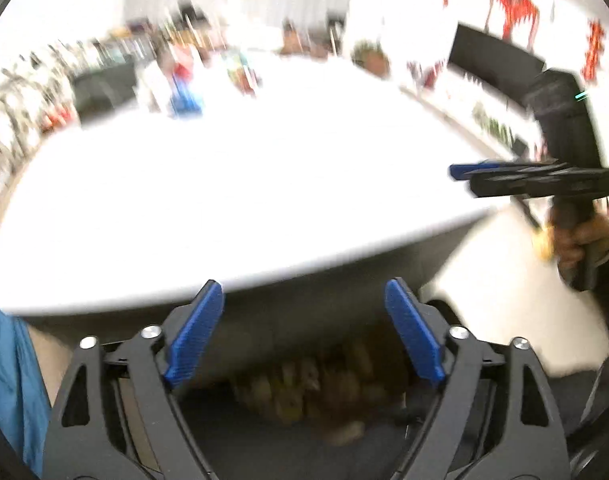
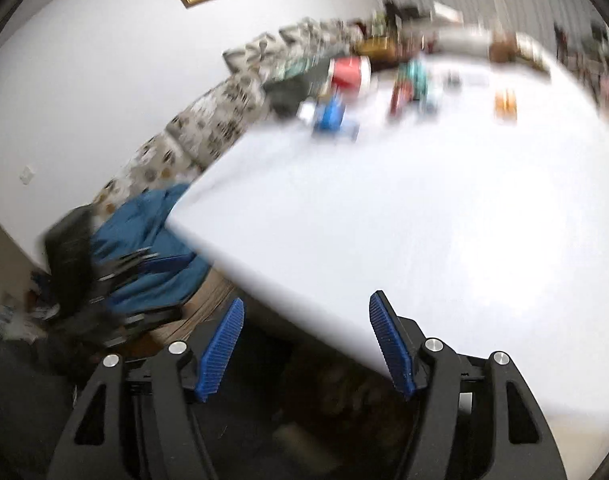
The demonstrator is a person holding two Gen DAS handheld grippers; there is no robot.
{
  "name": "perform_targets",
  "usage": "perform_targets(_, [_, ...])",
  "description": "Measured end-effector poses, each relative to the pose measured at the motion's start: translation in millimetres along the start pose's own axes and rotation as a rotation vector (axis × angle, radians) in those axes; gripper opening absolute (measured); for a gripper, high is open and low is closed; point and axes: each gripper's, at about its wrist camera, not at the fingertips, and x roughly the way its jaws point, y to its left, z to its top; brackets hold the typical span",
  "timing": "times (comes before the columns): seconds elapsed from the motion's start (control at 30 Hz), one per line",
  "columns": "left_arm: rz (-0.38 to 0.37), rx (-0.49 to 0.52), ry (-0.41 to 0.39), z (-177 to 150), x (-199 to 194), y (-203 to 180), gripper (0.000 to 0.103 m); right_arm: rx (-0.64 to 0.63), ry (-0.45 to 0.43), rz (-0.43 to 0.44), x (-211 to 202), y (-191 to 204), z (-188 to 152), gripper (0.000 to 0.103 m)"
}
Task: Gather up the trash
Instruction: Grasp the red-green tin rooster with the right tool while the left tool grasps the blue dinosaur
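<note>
Both views are blurred by motion. My left gripper (image 1: 304,292) is open and empty, held just off the near edge of a large white table (image 1: 244,184). My right gripper (image 2: 306,304) is open and empty at the table's near corner (image 2: 424,220); it also shows in the left wrist view (image 1: 456,171) at the right, held in a hand. Small items lie at the far end of the table: a blue object (image 1: 184,98), (image 2: 332,116), a red and white cup (image 2: 350,72), colourful wrappers (image 2: 410,88) and an orange packet (image 2: 505,104).
A patterned sofa (image 2: 208,124) runs along the wall left of the table. A blue cloth (image 2: 152,240) and my left gripper (image 2: 172,264) show at the left in the right wrist view. A dark monitor (image 1: 492,56) stands at the right. Brownish stuff (image 1: 324,384) lies below the table edge.
</note>
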Motion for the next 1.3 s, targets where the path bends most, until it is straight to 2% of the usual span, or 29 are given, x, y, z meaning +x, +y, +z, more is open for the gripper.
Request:
perform_targets(0.03, [0.034, -0.011, -0.065, 20, -5, 9, 0.088, -0.019, -0.020, -0.028, 7, -4, 21, 0.067])
perform_targets(0.1, [0.140, -0.027, -0.143, 46, -3, 22, 0.089, -0.031, -0.057, -0.091, 28, -18, 67, 0.068])
perform_targets(0.17, [0.261, -0.048, -0.166, 72, 12, 33, 0.089, -0.009, -0.072, -0.130, 59, -35, 108, 0.068])
perform_targets(0.23, [0.348, -0.078, -0.172, 91, 29, 49, 0.089, 0.035, -0.075, -0.159, 98, -57, 152, 0.068])
perform_targets(0.37, [0.359, -0.121, -0.152, 118, 57, 67, 0.089, 0.123, -0.031, -0.219, 169, -94, 211, 0.069])
perform_targets(0.53, [0.374, -0.138, -0.132, 123, 77, 81, 0.089, 0.164, 0.068, -0.313, 231, -117, 242, 0.076])
perform_targets(0.6, [0.375, -0.151, -0.122, 123, 77, 82, 0.089, 0.161, 0.109, -0.354, 250, -122, 244, 0.079])
perform_targets(0.63, [0.377, -0.162, -0.114, 127, 82, 85, 0.089, 0.108, 0.100, -0.386, 255, -118, 244, 0.077])
perform_targets(0.67, [0.373, -0.179, -0.104, 131, 87, 89, 0.089, 0.064, 0.099, -0.422, 257, -113, 243, 0.065])
perform_targets(0.7, [0.368, -0.193, -0.093, 134, 92, 93, 0.089, 0.011, 0.097, -0.445, 258, -107, 240, 0.062])
perform_targets(0.83, [0.334, -0.273, -0.040, 149, 117, 111, 0.089, -0.009, 0.084, -0.376, 244, -105, 222, 0.062])
perform_targets(0.9, [0.313, -0.313, -0.010, 155, 130, 115, 0.089, 0.017, 0.066, -0.310, 231, -109, 213, 0.062])
perform_targets(0.97, [0.299, -0.345, -0.011, 159, 136, 112, 0.089, 0.025, 0.040, -0.286, 215, -110, 205, 0.062])
perform_targets(1.0, [0.310, -0.349, -0.013, 161, 139, 109, 0.089, 0.022, 0.025, -0.264, 203, -108, 200, 0.062])
perform_targets(1.13, [0.435, -0.310, 0.017, 174, 167, 93, 0.089, 0.020, -0.020, -0.211, 158, -107, 184, 0.062])
perform_targets(1.23, [0.506, -0.324, 0.081, 182, 199, 99, 0.088, 0.025, -0.037, -0.184, 132, -105, 173, 0.062])
perform_targets(1.27, [0.506, -0.347, 0.115, 183, 211, 105, 0.083, 0.025, -0.044, -0.176, 123, -106, 168, 0.062])
perform_targets(1.3, [0.549, -0.336, 0.118, 184, 220, 107, 0.073, 0.024, -0.049, -0.172, 117, -105, 166, 0.062])
